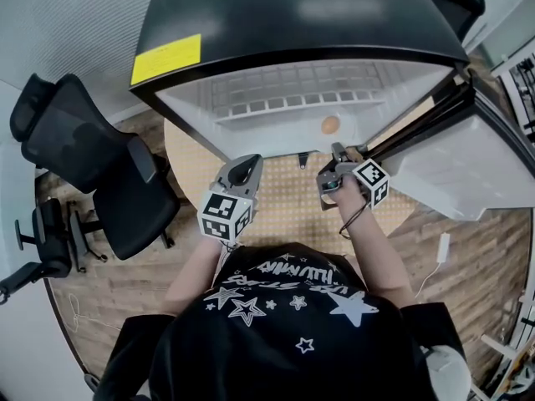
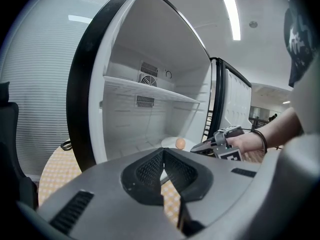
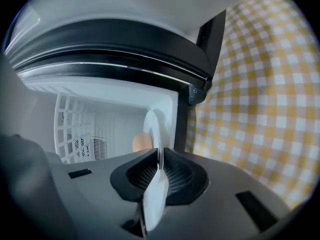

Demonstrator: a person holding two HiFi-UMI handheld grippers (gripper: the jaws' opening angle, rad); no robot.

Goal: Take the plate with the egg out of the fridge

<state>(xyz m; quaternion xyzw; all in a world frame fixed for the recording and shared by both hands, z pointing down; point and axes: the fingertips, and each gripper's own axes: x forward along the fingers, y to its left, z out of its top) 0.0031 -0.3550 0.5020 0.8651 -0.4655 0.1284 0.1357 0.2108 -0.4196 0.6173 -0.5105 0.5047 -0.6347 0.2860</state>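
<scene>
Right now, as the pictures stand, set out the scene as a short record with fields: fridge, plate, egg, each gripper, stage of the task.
fridge: door open, standing on the yellow checked table
plate: white, on the fridge floor below the shelf
egg: brown, lying on the plate, inside the fridge
right gripper: jaws shut on the plate's near rim
left gripper: jaws shut with nothing between them, held in front of the fridge
stage: plate gripped, not yet out
</scene>
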